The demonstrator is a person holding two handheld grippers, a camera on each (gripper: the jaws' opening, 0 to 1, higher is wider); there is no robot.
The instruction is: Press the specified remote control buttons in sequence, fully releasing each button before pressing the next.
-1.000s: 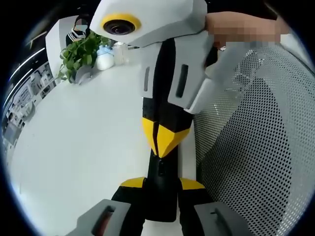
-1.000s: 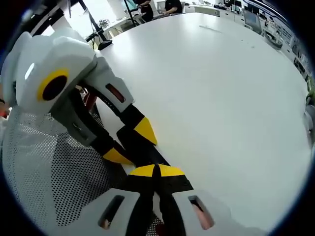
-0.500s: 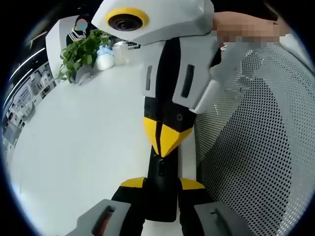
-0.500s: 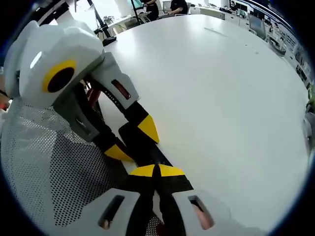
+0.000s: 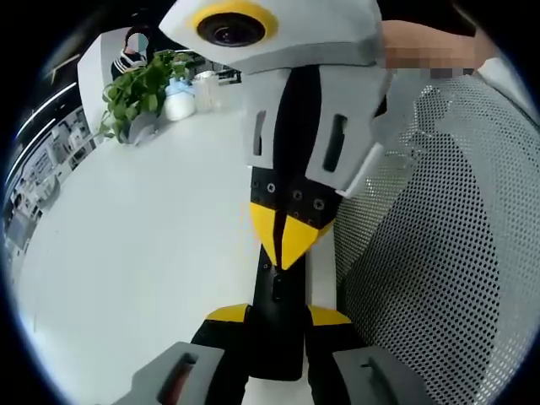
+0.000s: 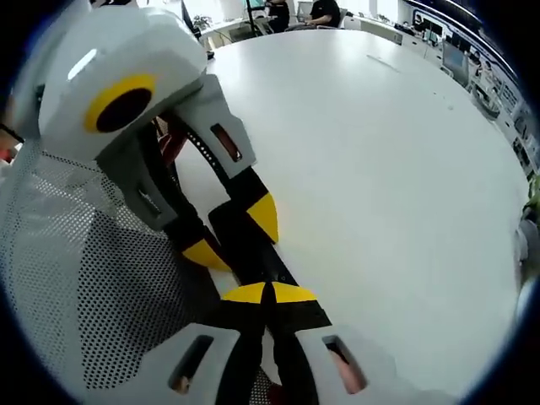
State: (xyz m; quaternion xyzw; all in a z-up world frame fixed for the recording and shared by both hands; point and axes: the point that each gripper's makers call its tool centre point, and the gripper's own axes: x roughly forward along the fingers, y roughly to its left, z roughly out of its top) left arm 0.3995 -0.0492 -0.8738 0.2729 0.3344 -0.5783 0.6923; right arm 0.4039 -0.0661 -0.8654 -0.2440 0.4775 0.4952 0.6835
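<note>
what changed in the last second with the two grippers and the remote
In the left gripper view the right gripper, tips together, has crept further along the black remote, its tips lower on it. The left gripper stays clamped on the remote's sides. The white table and potted plant look unmoved.

White table (image 5: 126, 253) — a leafy potted plant (image 5: 139, 89) at its far edge; mesh chair back (image 5: 447, 253) alongside.
</note>
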